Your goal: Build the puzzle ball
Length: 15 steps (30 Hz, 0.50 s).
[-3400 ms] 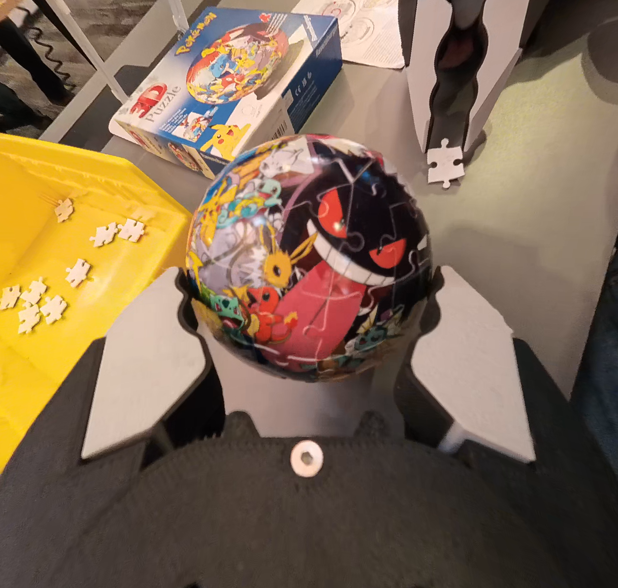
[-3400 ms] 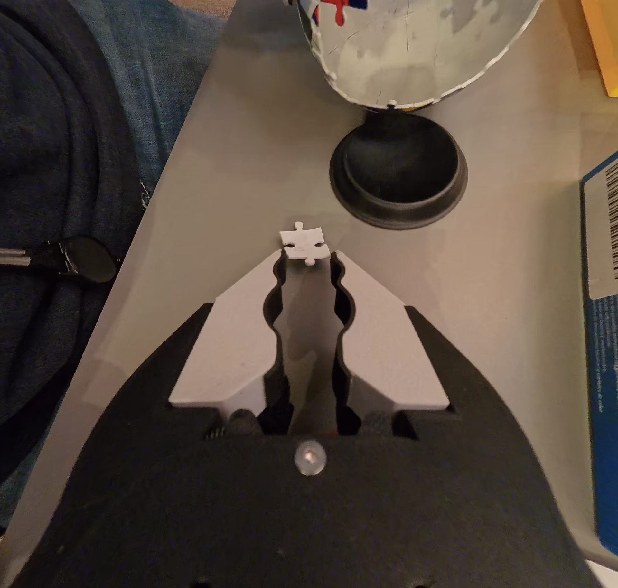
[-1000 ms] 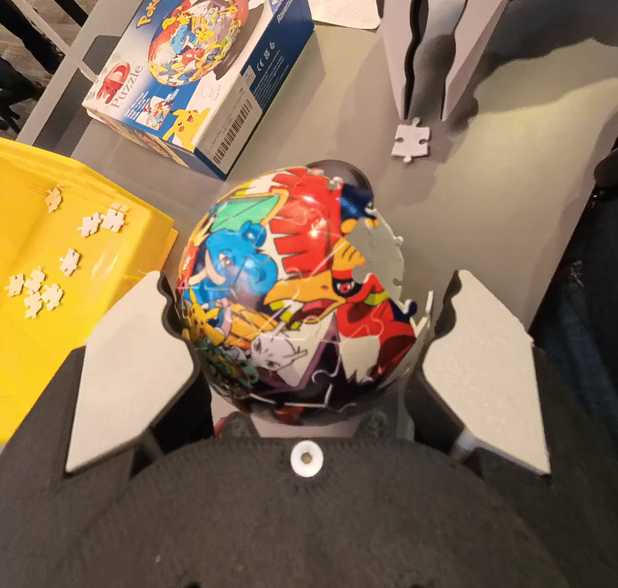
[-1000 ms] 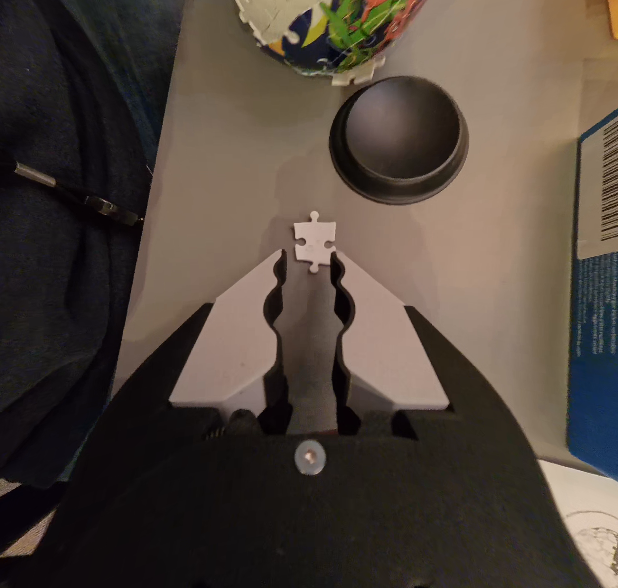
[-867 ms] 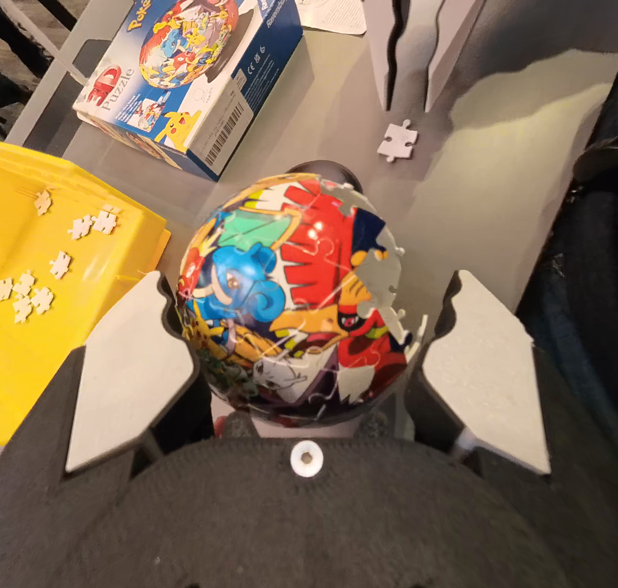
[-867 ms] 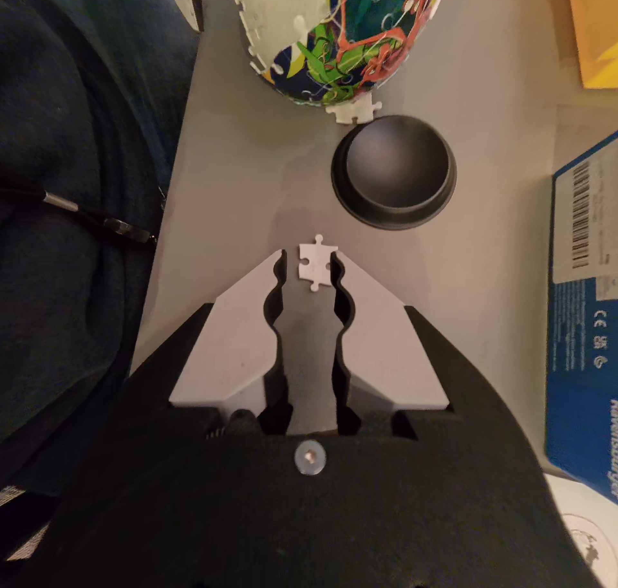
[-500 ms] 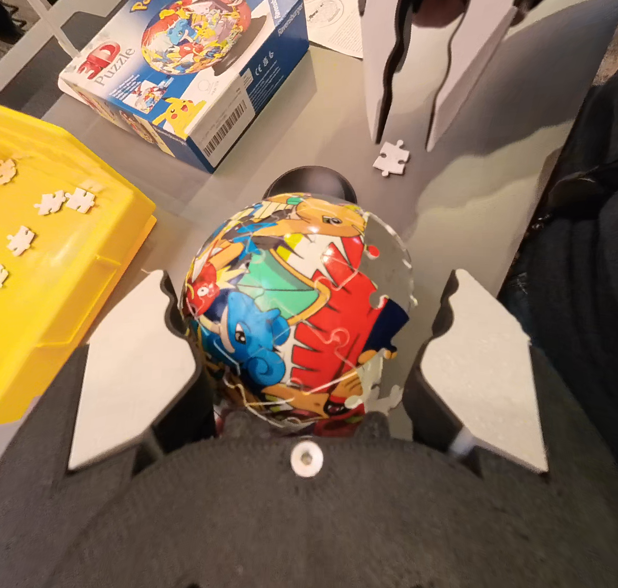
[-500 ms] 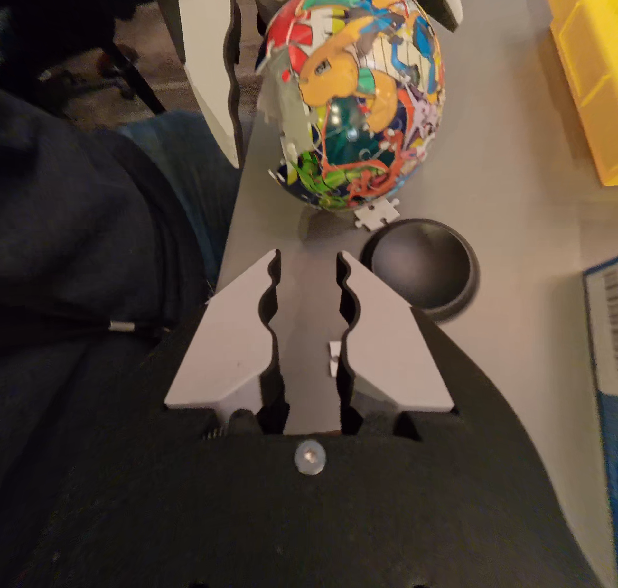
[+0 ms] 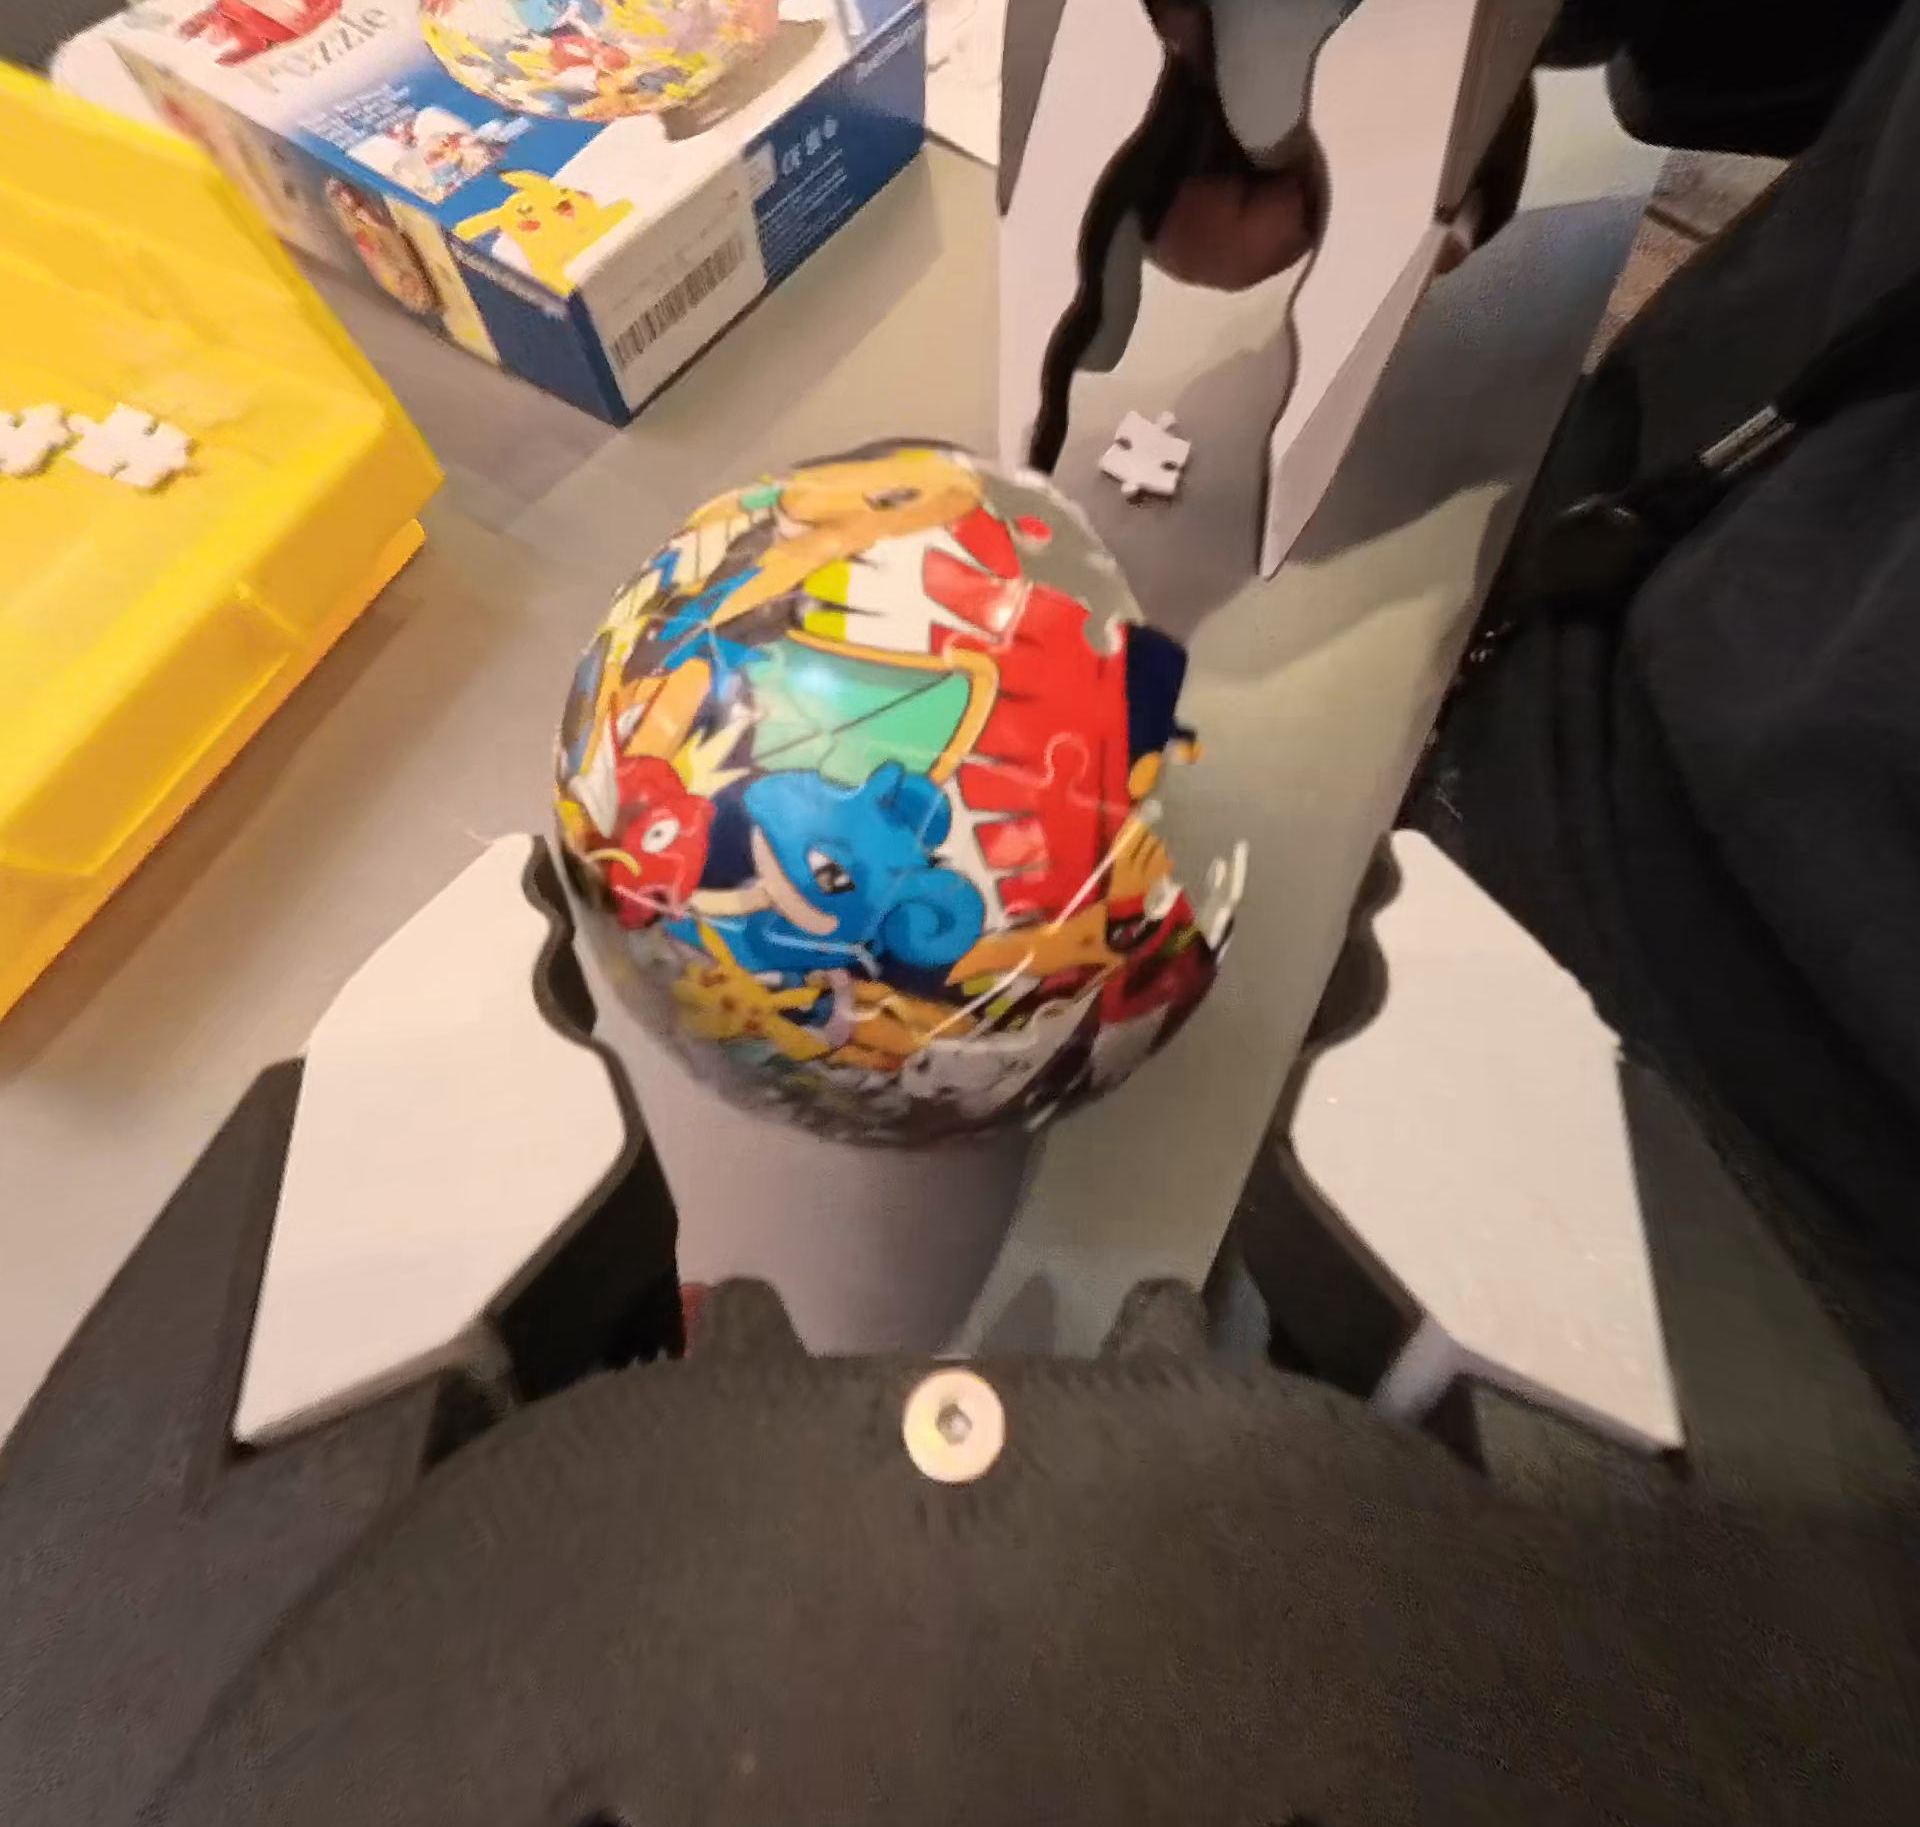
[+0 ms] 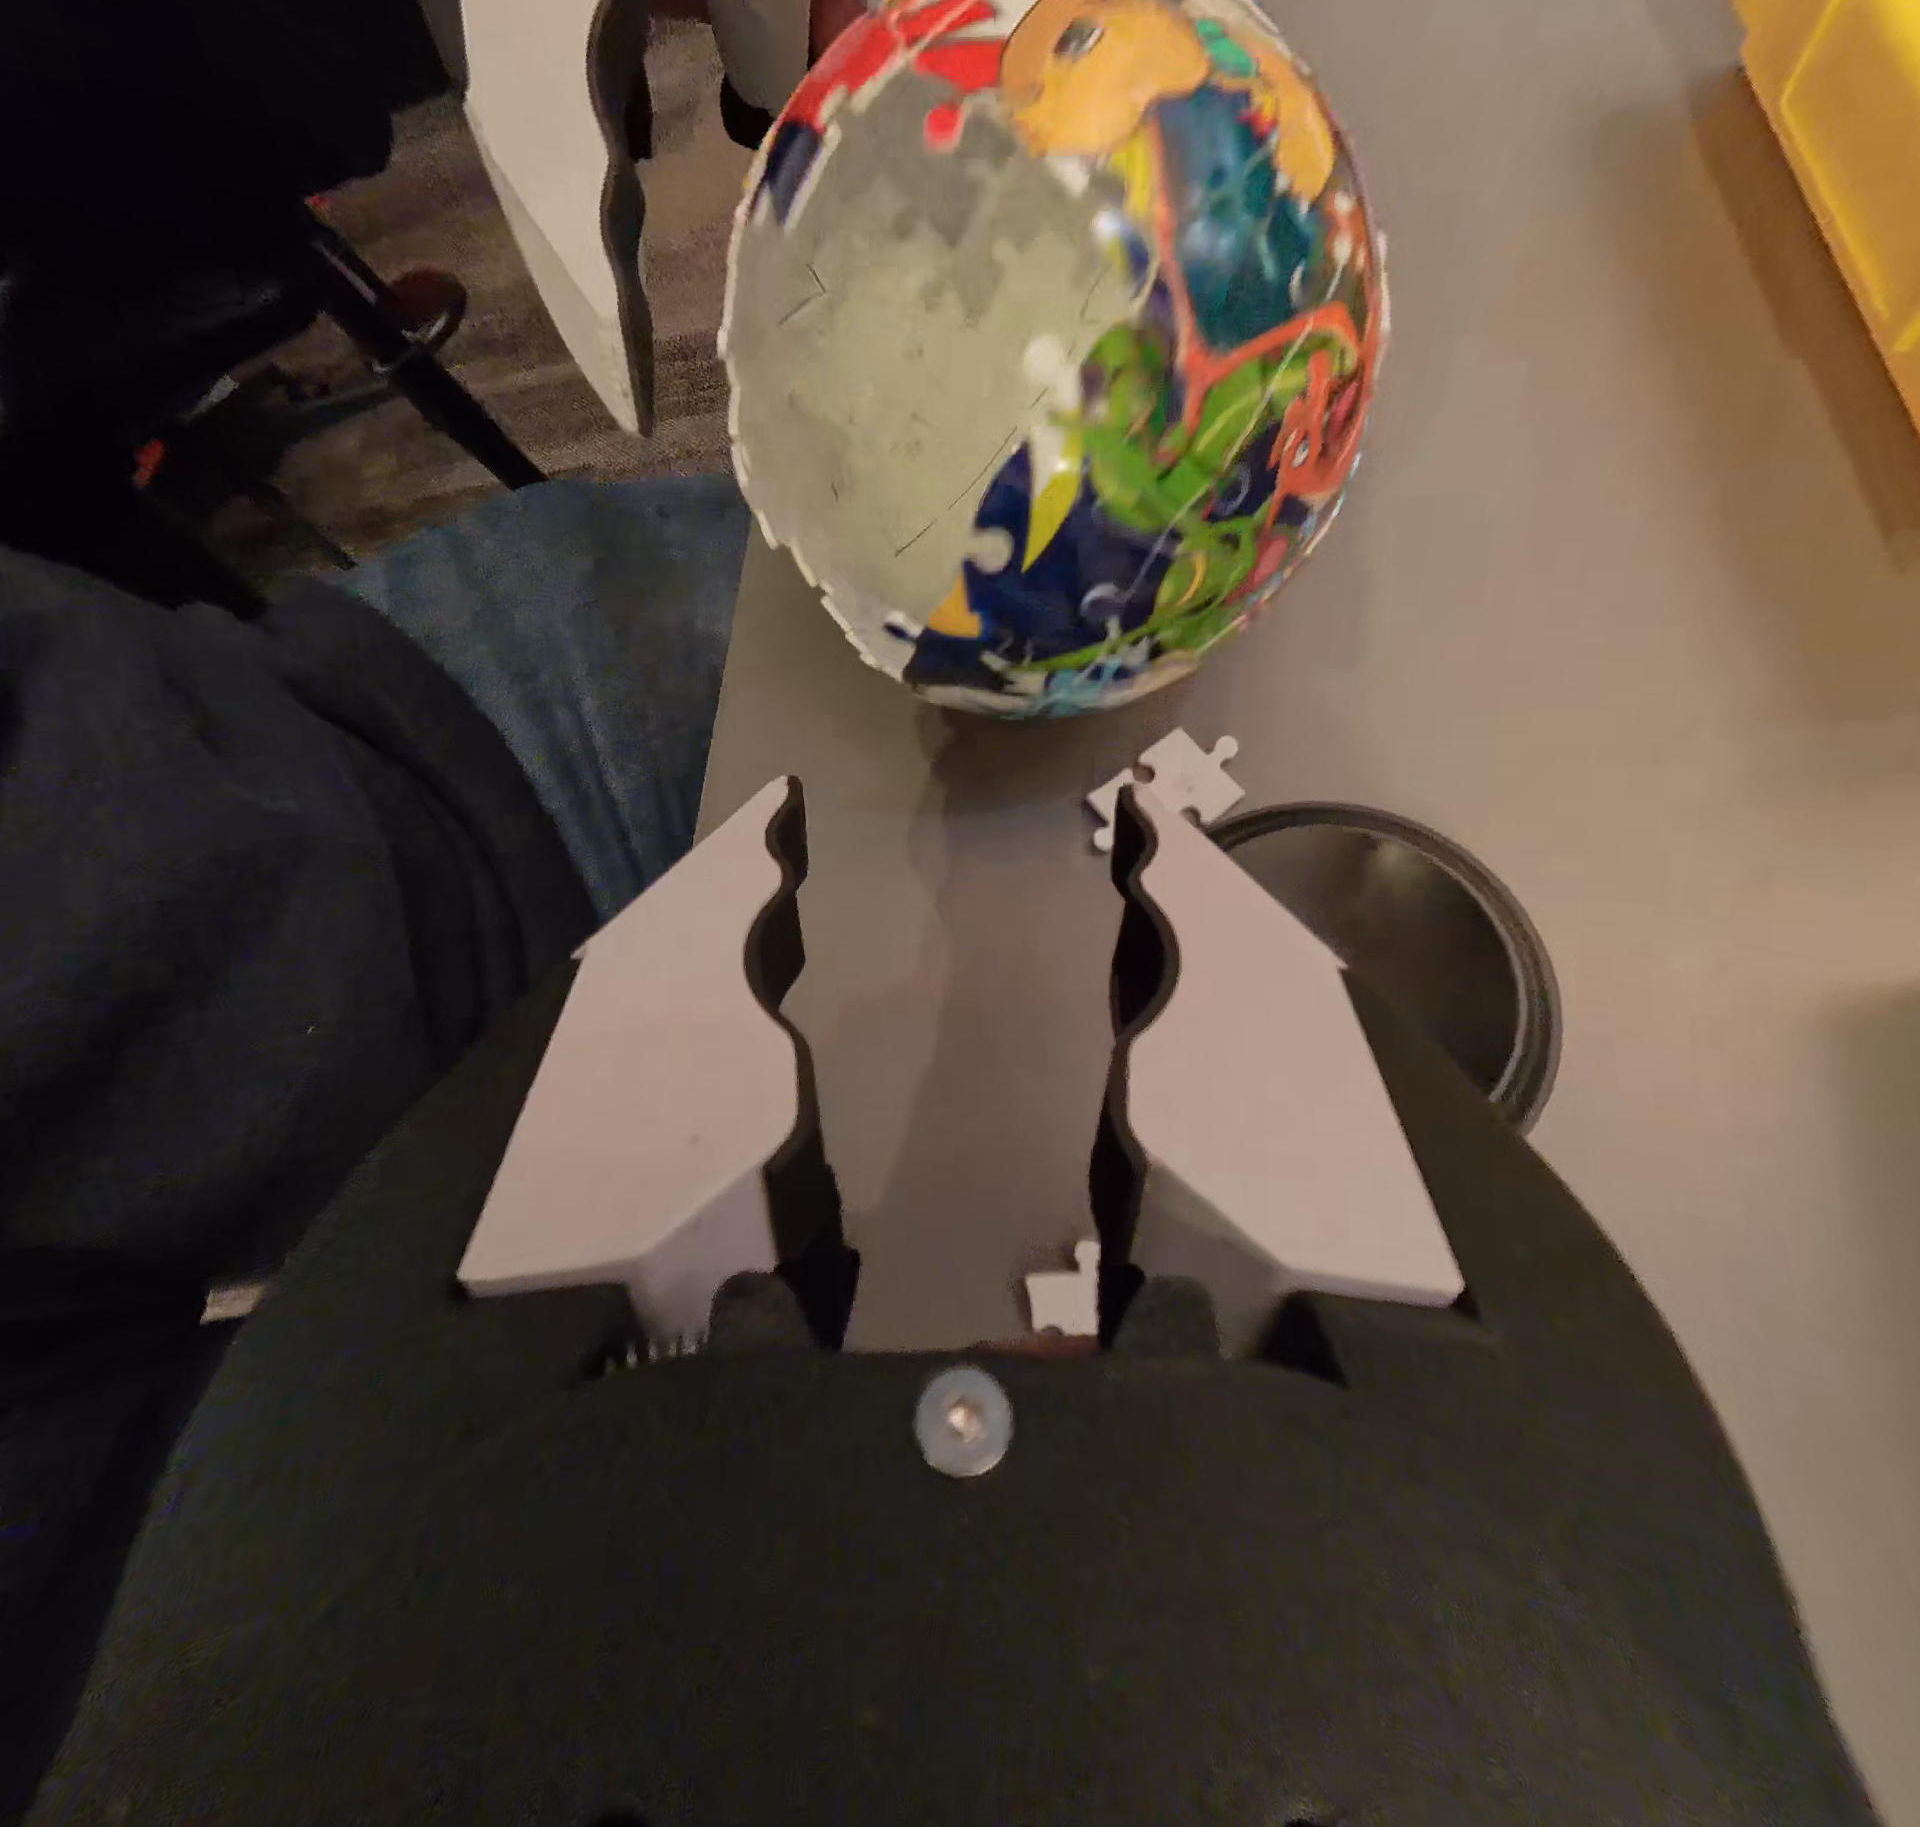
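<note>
A grey counter (image 9: 852,250) carries a yellow plastic bin (image 9: 197,572) at the left edge. A sheet of printed white paper (image 9: 935,42) lies at the far side. A person's dark sleeve (image 10: 208,946) and blue jeans (image 10: 582,614) show beside the counter.

Warm, dim indoor light throughout, brighter in the left wrist view than in the right. Soft motion blur over the puzzle ball (image 9: 883,790) and the blue box (image 9: 540,136) at far left. Small glare spots on the ball's glossy skin. Broad soft shadows across the grey table (image 10: 1558,582), falling near and right. Strong wide-angle stretch at the edges. Near-black, featureless clothing at left in the right wrist view.
</note>
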Available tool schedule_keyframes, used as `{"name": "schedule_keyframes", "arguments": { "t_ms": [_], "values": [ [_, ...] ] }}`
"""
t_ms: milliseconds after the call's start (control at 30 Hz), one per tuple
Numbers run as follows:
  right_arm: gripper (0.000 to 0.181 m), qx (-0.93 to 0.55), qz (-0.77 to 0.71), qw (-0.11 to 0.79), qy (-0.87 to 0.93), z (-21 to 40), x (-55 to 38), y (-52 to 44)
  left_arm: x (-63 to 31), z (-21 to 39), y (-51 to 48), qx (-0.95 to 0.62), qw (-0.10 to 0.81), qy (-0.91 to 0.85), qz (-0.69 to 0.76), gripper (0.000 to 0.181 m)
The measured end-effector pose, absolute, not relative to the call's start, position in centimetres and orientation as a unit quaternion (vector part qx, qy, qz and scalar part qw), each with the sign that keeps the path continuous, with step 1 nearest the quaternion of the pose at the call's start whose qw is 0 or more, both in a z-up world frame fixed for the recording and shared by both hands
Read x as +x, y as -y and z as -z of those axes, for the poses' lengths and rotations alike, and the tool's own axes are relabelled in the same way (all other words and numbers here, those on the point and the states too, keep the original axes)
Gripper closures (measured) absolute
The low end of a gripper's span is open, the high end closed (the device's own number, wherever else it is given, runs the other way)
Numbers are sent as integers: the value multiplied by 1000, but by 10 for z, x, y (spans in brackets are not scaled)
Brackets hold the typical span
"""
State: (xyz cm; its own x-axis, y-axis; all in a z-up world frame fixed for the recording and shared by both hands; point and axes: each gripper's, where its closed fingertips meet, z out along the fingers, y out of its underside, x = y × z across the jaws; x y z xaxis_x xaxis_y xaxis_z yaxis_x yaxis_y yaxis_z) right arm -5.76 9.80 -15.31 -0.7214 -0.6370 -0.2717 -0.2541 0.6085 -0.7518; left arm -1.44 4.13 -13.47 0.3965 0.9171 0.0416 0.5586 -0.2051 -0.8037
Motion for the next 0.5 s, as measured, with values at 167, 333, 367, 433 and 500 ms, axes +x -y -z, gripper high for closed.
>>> {"name": "schedule_keyframes", "arguments": {
  "t_ms": [167,333,367,433,500],
  "values": [
    [119,-249,358,292,-851,153,-52,-82,-4,151,-13,-739,394,497,-229,43],
    [115,-257,348,291,-853,156,-54,-65,-6,164,-4,-734,391,501,-239,43],
    [112,-266,340,285,-856,159,-55,-63,-7,164,-4,-734,392,498,-244,45],
    [111,-280,336,269,-858,163,-58,-57,-11,165,-2,-734,386,496,-259,49],
    [110,-294,321,264,-861,169,-58,-55,-15,165,-3,-731,391,493,-266,50]
  ]
}}
